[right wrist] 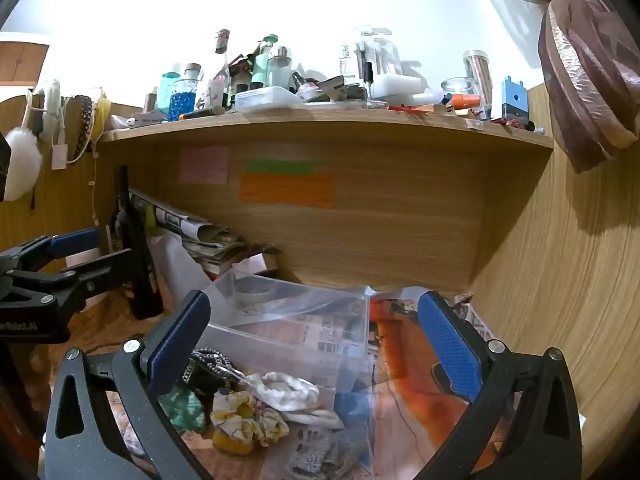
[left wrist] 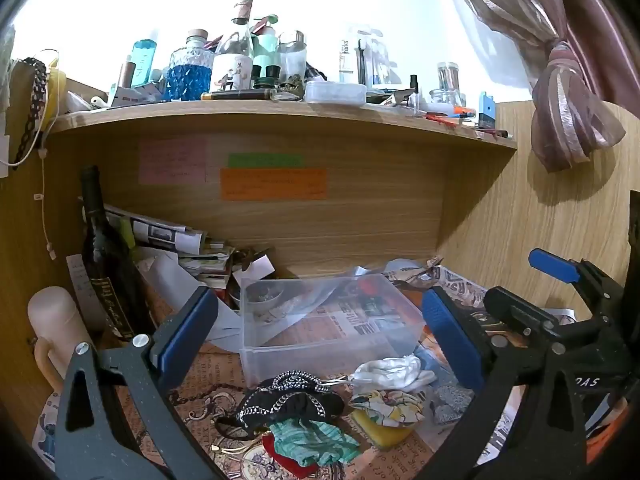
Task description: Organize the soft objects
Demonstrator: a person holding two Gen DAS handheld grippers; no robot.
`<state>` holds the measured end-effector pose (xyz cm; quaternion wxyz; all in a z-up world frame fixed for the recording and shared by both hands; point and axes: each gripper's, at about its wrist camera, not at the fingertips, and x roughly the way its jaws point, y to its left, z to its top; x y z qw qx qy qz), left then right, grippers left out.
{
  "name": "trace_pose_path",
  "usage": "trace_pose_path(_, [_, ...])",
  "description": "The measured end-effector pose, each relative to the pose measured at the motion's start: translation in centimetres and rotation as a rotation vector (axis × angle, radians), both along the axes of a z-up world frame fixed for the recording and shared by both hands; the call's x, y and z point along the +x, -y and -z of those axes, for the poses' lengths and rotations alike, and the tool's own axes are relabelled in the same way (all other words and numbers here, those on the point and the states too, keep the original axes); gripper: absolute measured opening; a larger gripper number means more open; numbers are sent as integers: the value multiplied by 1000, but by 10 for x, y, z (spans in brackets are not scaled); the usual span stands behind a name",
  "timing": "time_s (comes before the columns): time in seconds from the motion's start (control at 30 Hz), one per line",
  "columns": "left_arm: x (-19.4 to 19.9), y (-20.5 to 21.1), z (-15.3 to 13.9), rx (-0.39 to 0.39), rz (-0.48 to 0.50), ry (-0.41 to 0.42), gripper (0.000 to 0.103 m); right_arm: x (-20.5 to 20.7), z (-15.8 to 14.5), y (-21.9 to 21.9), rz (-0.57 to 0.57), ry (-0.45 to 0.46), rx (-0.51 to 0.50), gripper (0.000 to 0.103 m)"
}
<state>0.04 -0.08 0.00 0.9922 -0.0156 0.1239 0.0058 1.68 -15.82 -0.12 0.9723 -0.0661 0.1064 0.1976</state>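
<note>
Now both tools, left & right, gape wide w/ nothing held; scrunchies & cloth bits lie heaped on desk just before clear plastic box

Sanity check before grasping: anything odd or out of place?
Soft items are heaped in front of the clear bin, not inside: black chain-trimmed piece, white cloth, floral scrunchie. Both tongs, left and right, are open.
</note>
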Motion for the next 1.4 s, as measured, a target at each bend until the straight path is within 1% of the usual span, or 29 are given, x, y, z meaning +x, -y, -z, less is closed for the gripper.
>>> trace_pose_path(0.23, [-1, 4, 2, 6, -4, 2, 103, 0, 0, -1, -2, 2, 9, 103])
trace_pose_path(0.27, [-1, 1, 1, -7, -1, 5, 103, 0, 0, 2, -1, 2, 12, 103])
trace_pose_path(0.47, [0, -1, 1, -21, 11, 14, 103, -1, 1, 2, -4, 4, 20, 103])
trace_pose_path(1.4, [2, 2, -2, -17, 12, 16, 103, -5, -3, 2, -4, 23, 34, 103])
